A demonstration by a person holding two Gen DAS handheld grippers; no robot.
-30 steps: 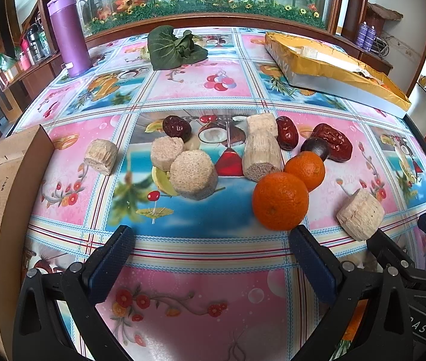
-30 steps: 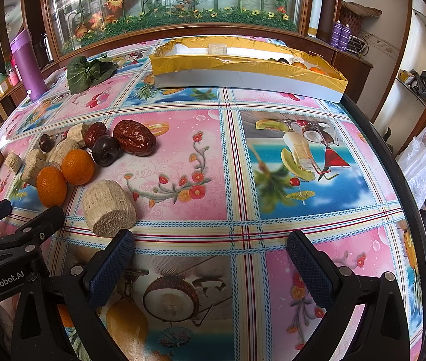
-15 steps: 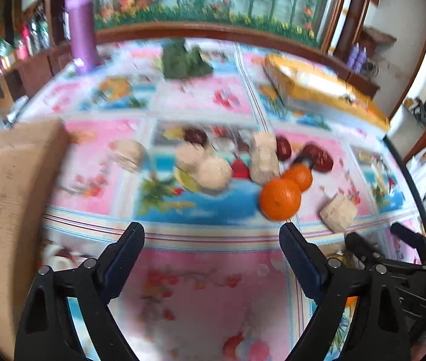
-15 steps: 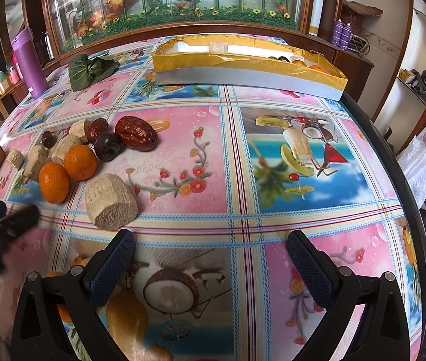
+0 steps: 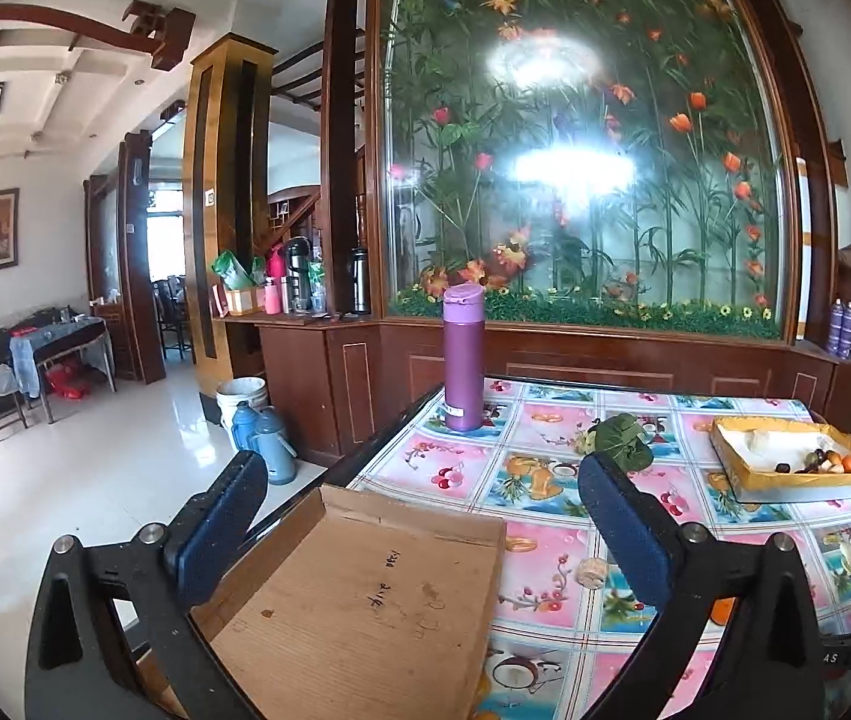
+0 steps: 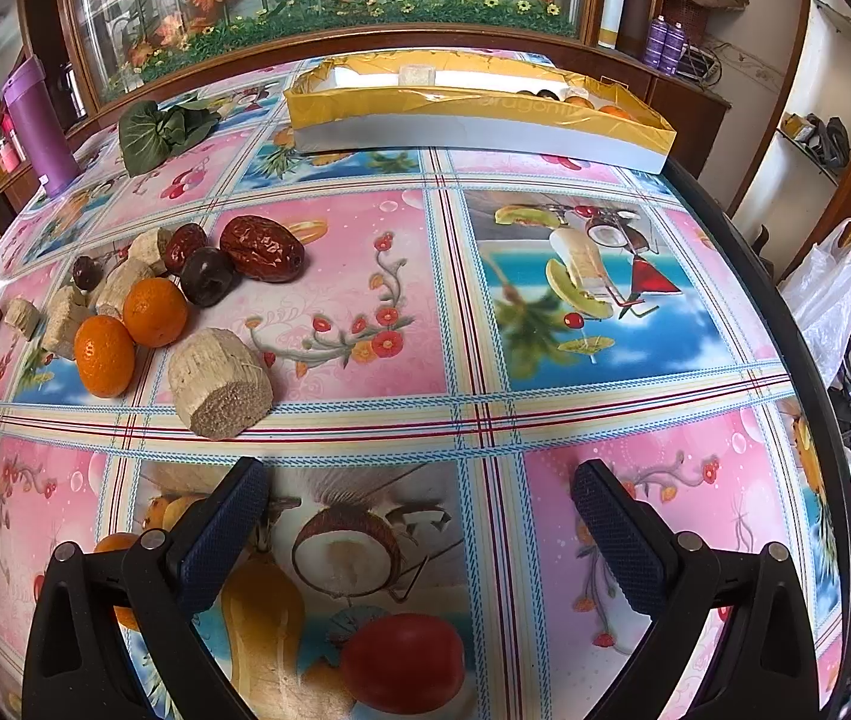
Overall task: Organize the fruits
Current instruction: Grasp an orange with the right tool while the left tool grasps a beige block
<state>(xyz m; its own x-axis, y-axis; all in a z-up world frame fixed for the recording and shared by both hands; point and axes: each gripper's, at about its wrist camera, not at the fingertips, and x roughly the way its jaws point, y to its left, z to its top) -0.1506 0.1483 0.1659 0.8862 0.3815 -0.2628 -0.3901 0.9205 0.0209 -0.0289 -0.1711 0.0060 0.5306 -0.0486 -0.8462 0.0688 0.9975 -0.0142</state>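
Observation:
In the right wrist view two oranges (image 6: 104,354) (image 6: 155,312), red dates (image 6: 262,257), a dark plum (image 6: 206,285) and several beige cut stalk pieces (image 6: 221,383) lie grouped at the table's left. A yellow-rimmed box (image 6: 479,120) holding some fruit stands at the far edge; it also shows in the left wrist view (image 5: 791,468). My right gripper (image 6: 419,522) is open and empty, low over the tablecloth, right of the fruit. My left gripper (image 5: 419,531) is open and empty, raised and tilted up over a flat cardboard box (image 5: 365,606).
A purple flask (image 5: 463,360) stands at the far left corner of the table (image 5: 551,456), with a green leafy vegetable (image 5: 620,438) near it. A glass flower cabinet (image 5: 581,138) backs the table. A plastic bag (image 6: 827,294) hangs off the right side.
My left gripper has swung up and to the left, from facing the fruit pile to facing the room over the cardboard box. The right gripper has held almost still.

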